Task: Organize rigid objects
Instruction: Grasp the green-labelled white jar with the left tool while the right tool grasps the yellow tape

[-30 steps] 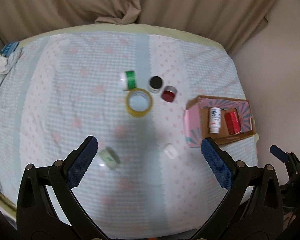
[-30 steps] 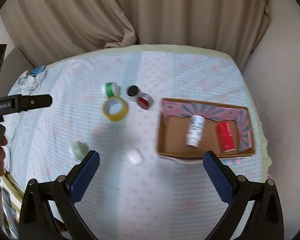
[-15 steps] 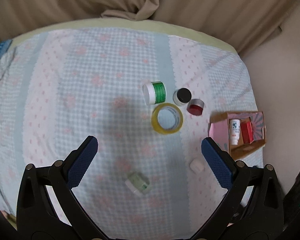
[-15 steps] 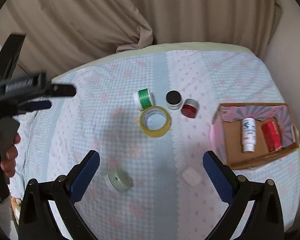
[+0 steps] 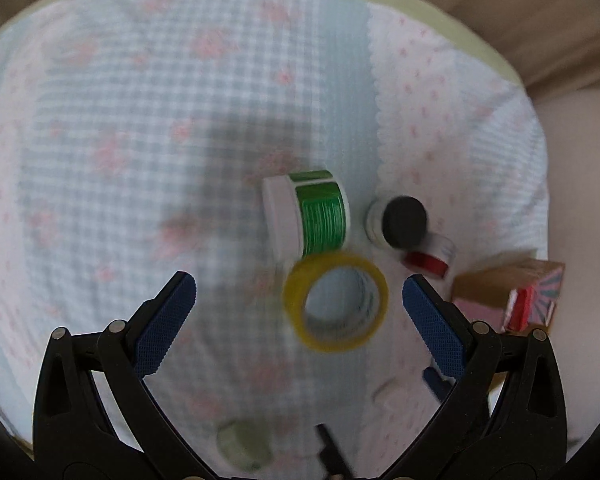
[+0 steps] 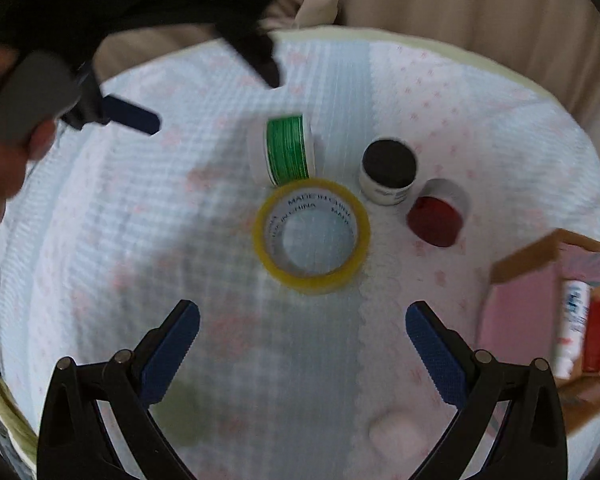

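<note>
Jaws spread wide and empty on both the left gripper (image 5: 298, 312) and right gripper (image 6: 302, 340), the yellow ring-shaped tape roll (image 6: 311, 237) lies flat mid-table, touching the green-labelled white jar (image 6: 284, 150), so straddle it squarely, clear of the jar.

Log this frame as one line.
left hand-held gripper: open, over yellow tape roll | right hand-held gripper: open, empty | cardboard box: holds white tube

Tape roll (image 6: 311, 236) sits mid-table; the spool (image 6: 286, 152) touches its far edge, two jars (image 6: 389, 171) (image 6: 438, 213) lie to its right, the box (image 6: 556, 320) farther right holds a tube (image 6: 572, 328), and a small block (image 6: 392, 428) lies nearer than the tape.
</note>
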Tool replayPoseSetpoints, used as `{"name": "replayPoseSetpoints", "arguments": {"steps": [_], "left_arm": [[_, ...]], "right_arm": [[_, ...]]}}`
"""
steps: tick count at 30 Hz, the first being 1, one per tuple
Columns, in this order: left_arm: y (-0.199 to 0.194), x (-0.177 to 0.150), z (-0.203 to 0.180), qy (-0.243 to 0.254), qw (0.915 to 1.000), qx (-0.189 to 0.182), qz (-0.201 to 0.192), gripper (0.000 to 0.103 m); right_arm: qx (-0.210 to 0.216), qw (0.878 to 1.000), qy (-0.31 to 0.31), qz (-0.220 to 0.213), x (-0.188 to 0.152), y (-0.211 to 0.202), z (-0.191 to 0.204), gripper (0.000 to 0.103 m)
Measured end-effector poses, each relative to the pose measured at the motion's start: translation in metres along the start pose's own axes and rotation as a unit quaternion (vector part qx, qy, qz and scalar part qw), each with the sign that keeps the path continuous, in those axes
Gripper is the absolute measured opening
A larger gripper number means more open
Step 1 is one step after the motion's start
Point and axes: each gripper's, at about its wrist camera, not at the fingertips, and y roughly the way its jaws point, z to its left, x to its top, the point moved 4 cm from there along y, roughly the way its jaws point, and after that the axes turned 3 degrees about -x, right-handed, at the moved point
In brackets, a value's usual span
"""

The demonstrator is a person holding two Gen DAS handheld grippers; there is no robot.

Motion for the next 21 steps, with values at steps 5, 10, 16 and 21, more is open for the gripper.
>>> {"name": "replayPoseSetpoints", "arguments": {"steps": [5, 10, 16, 21], "left_arm": [[0.052, 0.020, 0.000, -0.008, 0.9997, 0.010, 0.019, 0.103], [0.083, 0.030, 0.001, -0.015, 0.9994, 0.008, 0.029, 0.097], [0.102, 0.030, -0.002, -0.003, 0.9992, 0.015, 0.038, 0.065], [0.101, 0.029, -0.006, 0.014, 0.9996, 0.018, 0.019, 0.062]], "right_arm": [[-0.002, 1.000, 0.006, -0.001, 0.005, 0.043, -0.006, 0.103], [0.003, 1.000, 0.007, -0.010, 0.011, 0.067, -0.007, 0.103], [-0.008, 1.000, -0.014, -0.023, 0.016, 0.081, -0.004, 0.094], [-0.010, 0.999, -0.019, -0.025, 0.015, 0.080, -0.005, 0.094]]}}
